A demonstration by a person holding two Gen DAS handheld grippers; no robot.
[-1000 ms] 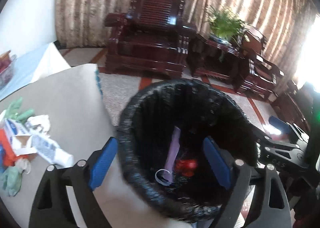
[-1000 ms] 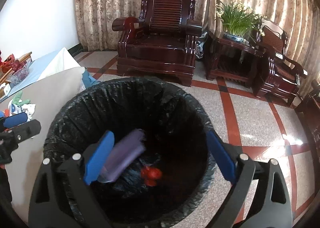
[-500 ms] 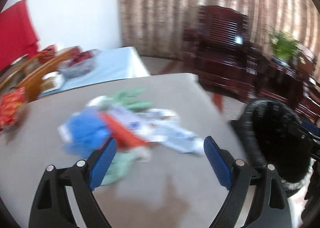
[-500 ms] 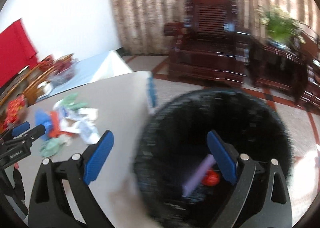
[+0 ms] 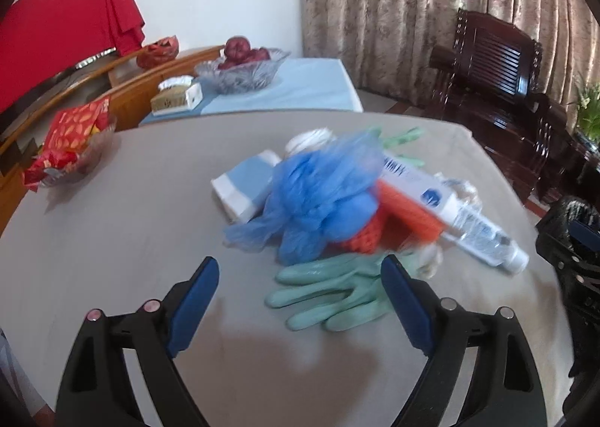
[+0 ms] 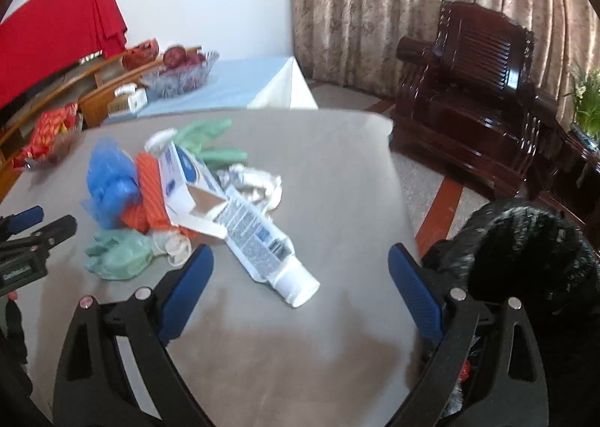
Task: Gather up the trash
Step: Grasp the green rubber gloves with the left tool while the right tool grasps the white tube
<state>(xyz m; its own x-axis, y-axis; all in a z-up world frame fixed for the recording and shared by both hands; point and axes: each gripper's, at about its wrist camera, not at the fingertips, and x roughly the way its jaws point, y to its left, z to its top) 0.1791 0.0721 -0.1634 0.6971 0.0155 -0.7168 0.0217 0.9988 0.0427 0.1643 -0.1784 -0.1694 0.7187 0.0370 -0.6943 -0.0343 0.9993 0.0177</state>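
A pile of trash lies on the grey table: a blue plastic bag, a green rubber glove, an orange packet, a white and blue box and a white tube. My left gripper is open and empty just in front of the green glove. My right gripper is open and empty just in front of the tube's cap end. A black-lined trash bin stands off the table's right edge.
A glass fruit bowl, a tissue box and a red snack bag sit at the back left. Dark wooden armchairs stand on the floor beyond the table. The left gripper also shows at the left edge of the right wrist view.
Both grippers have swung left, away from above the trash bin, to face the trash pile on the table. Both stay open and empty.
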